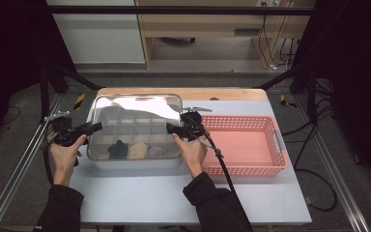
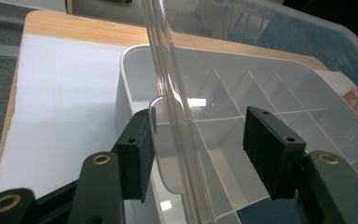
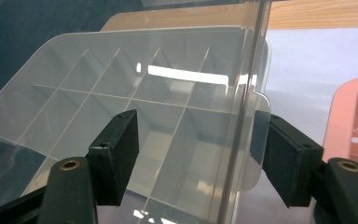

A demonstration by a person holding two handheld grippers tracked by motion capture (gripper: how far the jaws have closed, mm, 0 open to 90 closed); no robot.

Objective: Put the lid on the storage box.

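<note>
A clear plastic box point(image 1: 134, 162) with many divided compartments sits on the white table top, and a clear lid point(image 1: 135, 104) lies tilted over it. My left gripper point(image 1: 94, 128) is at the box's left side and my right gripper point(image 1: 170, 128) at its right side. In the left gripper view the lid's rim point(image 2: 170, 93) runs between the spread jaws of the left gripper point(image 2: 198, 149), with neither pad pressing it. In the right gripper view the lid's edge point(image 3: 248, 88) stands between the jaws of the right gripper point(image 3: 196, 154), which are also apart.
A pink perforated basket point(image 1: 275, 145) stands just right of the box, close to my right hand. Three front compartments hold a dark item point(image 1: 118, 149), a beige one point(image 1: 137, 151) and a purplish one point(image 1: 157, 151). The table's wooden far edge point(image 1: 222, 93) lies behind.
</note>
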